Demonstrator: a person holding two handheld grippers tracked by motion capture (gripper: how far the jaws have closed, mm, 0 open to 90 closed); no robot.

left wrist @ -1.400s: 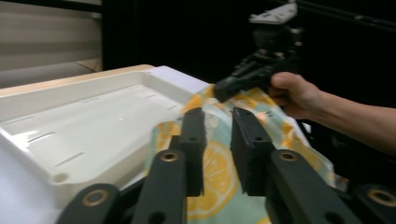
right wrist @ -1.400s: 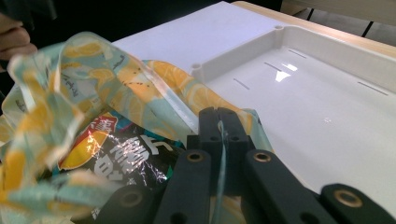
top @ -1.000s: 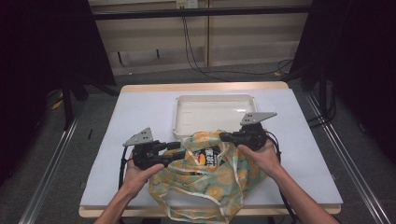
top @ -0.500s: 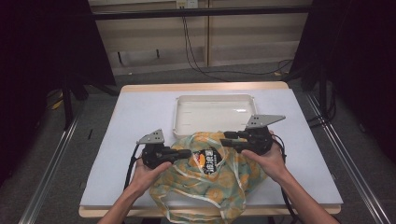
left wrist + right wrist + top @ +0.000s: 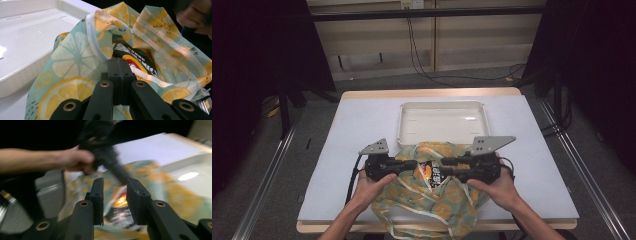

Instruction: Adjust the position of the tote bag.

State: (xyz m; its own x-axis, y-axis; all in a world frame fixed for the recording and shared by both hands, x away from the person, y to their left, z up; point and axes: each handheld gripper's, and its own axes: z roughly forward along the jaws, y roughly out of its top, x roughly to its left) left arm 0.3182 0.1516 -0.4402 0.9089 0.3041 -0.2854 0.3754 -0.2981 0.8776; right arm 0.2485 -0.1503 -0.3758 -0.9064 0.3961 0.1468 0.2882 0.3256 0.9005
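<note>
Lemon-print bag (image 5: 432,192) sits lower centre of the high view on the desk (image 5: 362,130), just in front of the white tray (image 5: 442,122), dark snack pack (image 5: 428,171) showing in its mouth. Left tongs (image 5: 119,67) have just clamped shut on the bag's rim. Right tongs (image 5: 114,195) have just parted, nothing between them, shifted right since a second ago. Likely re-gripping to spread the mouth.

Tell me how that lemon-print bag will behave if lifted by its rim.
The lemon-print bag is thin, crumpled cloth, so it will likely sag and fold rather than hold shape. The dark packet inside would probably weigh the bottom down. The left gripper is shut on the rim.
</note>
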